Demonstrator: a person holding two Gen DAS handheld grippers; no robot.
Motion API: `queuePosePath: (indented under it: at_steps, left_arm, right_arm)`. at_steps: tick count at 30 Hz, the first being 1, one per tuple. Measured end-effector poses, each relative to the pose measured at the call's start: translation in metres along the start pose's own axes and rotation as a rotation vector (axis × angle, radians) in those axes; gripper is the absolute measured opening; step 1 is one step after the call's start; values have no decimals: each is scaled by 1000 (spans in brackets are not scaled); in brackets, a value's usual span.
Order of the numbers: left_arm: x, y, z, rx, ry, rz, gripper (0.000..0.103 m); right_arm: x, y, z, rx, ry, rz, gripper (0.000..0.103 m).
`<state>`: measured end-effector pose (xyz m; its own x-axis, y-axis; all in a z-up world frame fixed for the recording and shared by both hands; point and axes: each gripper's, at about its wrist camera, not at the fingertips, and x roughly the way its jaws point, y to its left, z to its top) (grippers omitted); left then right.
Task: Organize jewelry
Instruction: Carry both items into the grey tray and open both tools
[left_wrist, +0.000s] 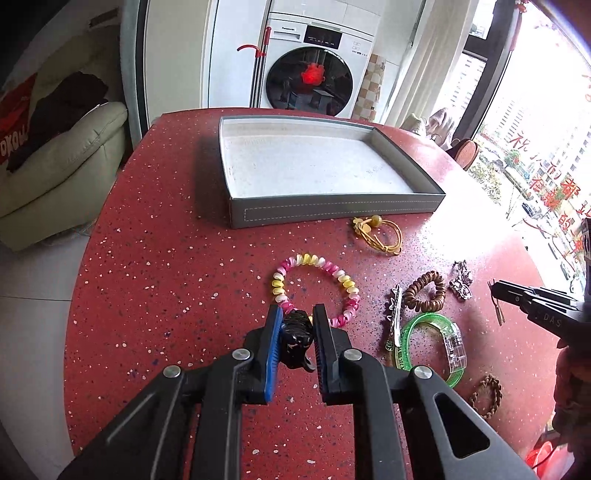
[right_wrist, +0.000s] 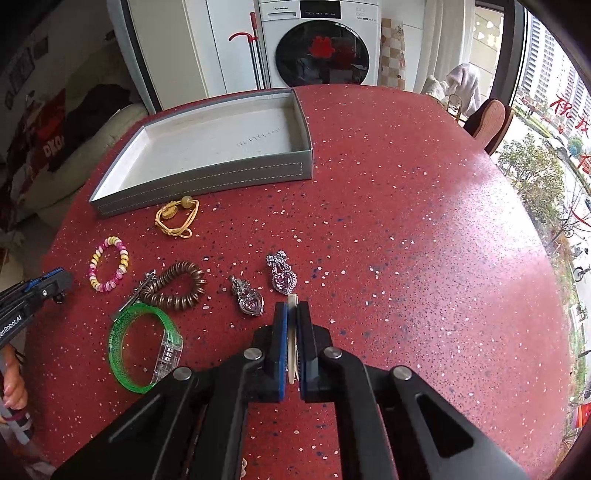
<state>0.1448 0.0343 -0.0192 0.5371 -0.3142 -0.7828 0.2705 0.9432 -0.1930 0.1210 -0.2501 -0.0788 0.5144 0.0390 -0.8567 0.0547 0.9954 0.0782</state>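
Observation:
My left gripper (left_wrist: 297, 314) is shut on a black hair clip (left_wrist: 295, 339) just above the red table, at the near edge of a pink-yellow bead bracelet (left_wrist: 317, 288). My right gripper (right_wrist: 293, 310) is shut on a thin cream-coloured ring-like piece (right_wrist: 292, 343), near two purple heart pendants (right_wrist: 282, 275). A grey tray (left_wrist: 332, 210) with a white floor lies at the back, nothing in it; it also shows in the right wrist view (right_wrist: 207, 184). A yellow cord bracelet (left_wrist: 380, 230), brown coil bracelet (left_wrist: 424, 291), green bangle (left_wrist: 428, 343) and silver hair clip (left_wrist: 393, 314) lie on the table.
A brown bead bracelet (left_wrist: 487, 395) lies near the table's front right edge. The round red speckled table (right_wrist: 424, 240) has open surface on its right half. A washing machine (left_wrist: 317, 62) and a sofa (left_wrist: 62, 166) stand beyond the table.

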Motion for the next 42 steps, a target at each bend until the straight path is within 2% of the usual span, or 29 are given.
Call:
queuePosePath:
  at_steps: [3, 4, 5, 6, 13, 15, 16, 17, 24, 31, 37, 42]
  left_arm:
    - [-4, -5, 1, 18, -12, -1, 35]
    - [-4, -6, 1, 22, -12, -3, 35]
    - [-4, -8, 1, 25, -12, -4, 35]
    - [-4, -9, 0, 27, -11, -5, 35]
    - [-3, -15, 1, 38, -3, -18, 35]
    - [-4, -17, 2, 47, -6, -17, 35]
    - [-5, -19, 3, 49, -8, -19, 35]
    - [-6, -19, 5, 50, -10, -23, 35]
    - [-10, -20, 32, 45, -16, -57, 35]
    - [4, -28, 99, 47, -62, -50, 35]
    - [50, -28, 151, 28, -60, -9, 35]
    - [103, -23, 174, 28, -17, 52, 35]
  right_arm:
    - [4, -1, -2, -11, 13, 17, 9]
    - [6, 0, -2, -16, 21, 10, 24]
    - [8, -1, -6, -19, 23, 4, 44]
    - [9, 0, -7, -23, 22, 2, 48]
    - [24, 3, -10, -34, 46, -5, 47]
    - [28, 8, -10, -59, 41, -31, 37]
    - [28, 11, -10, -76, 39, -48, 12]
    - [27, 11, -10, -67, 40, -34, 9]
    - [-1, 7, 4, -34, -22, 22, 9]
    - [-17, 17, 76, 5, -100, 145, 9]
    - [16, 26, 139, 55, -103, 205, 9]
    - [60, 28, 171, 73, -73, 200, 9]
